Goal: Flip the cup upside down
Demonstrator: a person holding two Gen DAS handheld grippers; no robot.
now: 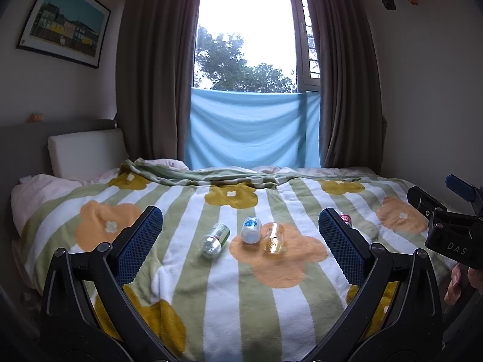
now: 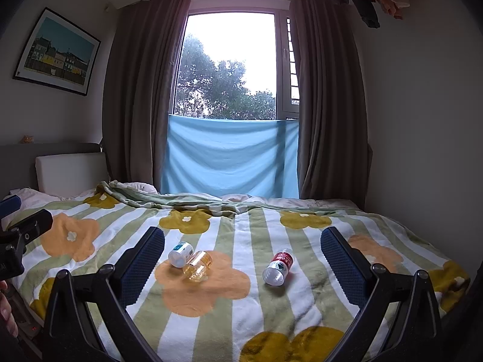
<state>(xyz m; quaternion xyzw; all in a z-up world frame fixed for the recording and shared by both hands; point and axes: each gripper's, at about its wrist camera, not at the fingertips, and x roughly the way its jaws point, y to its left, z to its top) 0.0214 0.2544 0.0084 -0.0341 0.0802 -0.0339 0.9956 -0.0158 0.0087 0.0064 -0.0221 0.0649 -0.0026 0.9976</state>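
A small clear amber cup [image 1: 273, 237] lies on its side on the flowered blanket [image 1: 235, 295], on an orange flower; it also shows in the right wrist view [image 2: 197, 265]. A white bottle with a blue label [image 1: 251, 230] lies touching it on its left, also in the right wrist view [image 2: 180, 253]. My left gripper [image 1: 241, 247] is open and empty, held above the blanket short of the cup. My right gripper [image 2: 241, 267] is open and empty, with the cup between its fingers' lines but farther off.
A clear bottle with a green label [image 1: 215, 239] lies left of the cup. A red-labelled bottle [image 2: 278, 267] lies to its right. The bed ends at a headboard cushion [image 1: 86, 152], curtains [image 1: 151, 75] and a blue cloth [image 1: 253, 128] under the window.
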